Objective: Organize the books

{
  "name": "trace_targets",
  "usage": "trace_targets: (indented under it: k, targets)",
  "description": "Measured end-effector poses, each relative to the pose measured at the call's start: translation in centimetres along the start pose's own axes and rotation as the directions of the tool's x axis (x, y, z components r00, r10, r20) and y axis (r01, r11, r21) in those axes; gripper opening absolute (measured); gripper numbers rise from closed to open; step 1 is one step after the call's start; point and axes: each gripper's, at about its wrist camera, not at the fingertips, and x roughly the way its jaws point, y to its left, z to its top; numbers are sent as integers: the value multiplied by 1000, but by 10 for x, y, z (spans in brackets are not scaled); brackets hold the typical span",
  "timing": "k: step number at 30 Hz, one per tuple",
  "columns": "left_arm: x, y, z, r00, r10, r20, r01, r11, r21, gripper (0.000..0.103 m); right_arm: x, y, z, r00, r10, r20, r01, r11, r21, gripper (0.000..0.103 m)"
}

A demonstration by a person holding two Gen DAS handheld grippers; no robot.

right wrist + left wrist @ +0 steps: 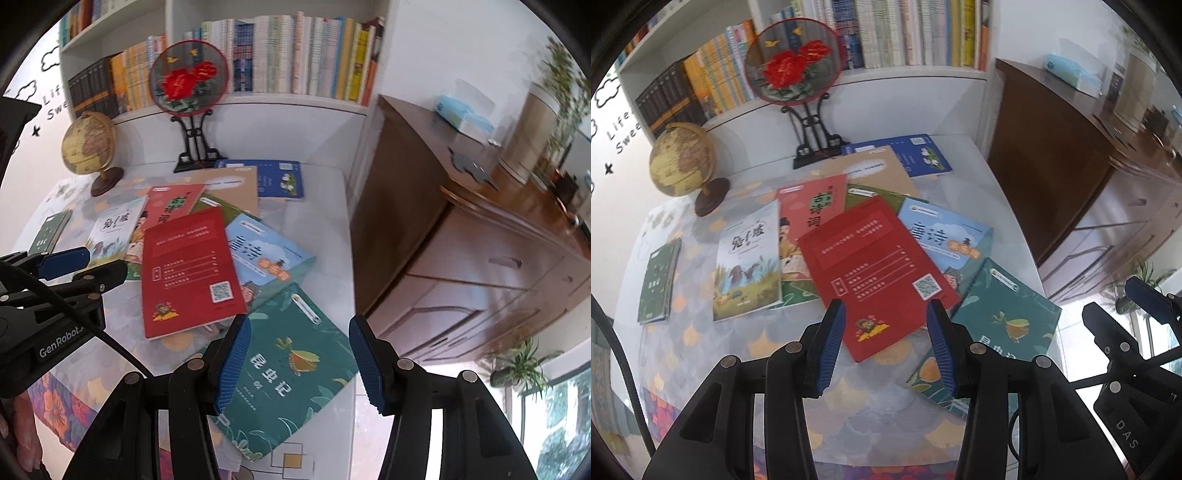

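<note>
We are just starting to tidy the books, and nothing is picked up yet.

Our left claw (886, 343) and right claw (299, 365) both hang part open and empty over the bench (964, 177). The books lie mixed up there, with the red book (875, 273) on top. Next we likely reach down for it or the green book (291, 362).

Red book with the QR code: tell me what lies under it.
The red book lies on top of the pile, overlapping a second red book, a green one and the light blue book. Their covered parts, and anything else beneath, are hidden.
</note>
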Motion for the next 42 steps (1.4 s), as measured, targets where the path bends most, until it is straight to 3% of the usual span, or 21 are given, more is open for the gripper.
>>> trace_targets:
  k: [6, 14, 16, 18, 19, 22, 26, 30, 36, 38, 39, 42]
  targets:
    - [13, -18, -3, 999, -27, -33, 28, 999, 44, 43, 4, -16, -11, 1000, -17, -25, 18, 999, 45, 53]
    - [39, -8, -15, 996, -22, -91, 26, 999, 45, 43, 19, -22, -29, 996, -27, -81, 33, 997, 75, 54]
    - [52, -2, -20, 991, -54, -120, 59, 997, 40, 45, 22, -22, -33, 996, -16, -85, 23, 996, 81, 54]
    - [72, 8, -29, 975, -134, -177, 138, 990, 10, 45, 35, -26, -42, 993, 34, -111, -21, 993, 113, 56]
    - [85, 15, -36, 968, -141, -209, 142, 990, -11, 44, 43, -29, -48, 989, 69, -133, -51, 989, 141, 56]
    - [105, 24, -50, 968, -70, -243, 68, 998, -17, 44, 72, -39, -71, 969, 156, -194, -107, 964, 242, 56]
    - [101, 30, -55, 977, 77, -200, -76, 997, 13, 44, 98, -35, -89, 943, 219, -252, -135, 940, 312, 56]
    - [91, 25, -49, 983, 94, -159, -86, 995, 52, 45, 101, -14, -83, 943, 224, -246, -153, 948, 280, 56]
    - [116, 39, -59, 975, 17, -220, -8, 999, 43, 45, 107, 12, -74, 950, 173, -261, -121, 972, 203, 56]
    - [126, 51, -66, 966, -66, -250, 70, 997, 8, 45, 116, 13, -75, 947, 161, -278, -107, 974, 201, 56]
    - [128, 55, -69, 959, -113, -259, 116, 993, -6, 44, 120, 12, -78, 946, 151, -288, -94, 975, 203, 56]
    - [138, 51, -76, 916, -280, -288, 289, 957, -12, 44, 129, 4, -93, 942, 139, -305, -66, 969, 238, 56]
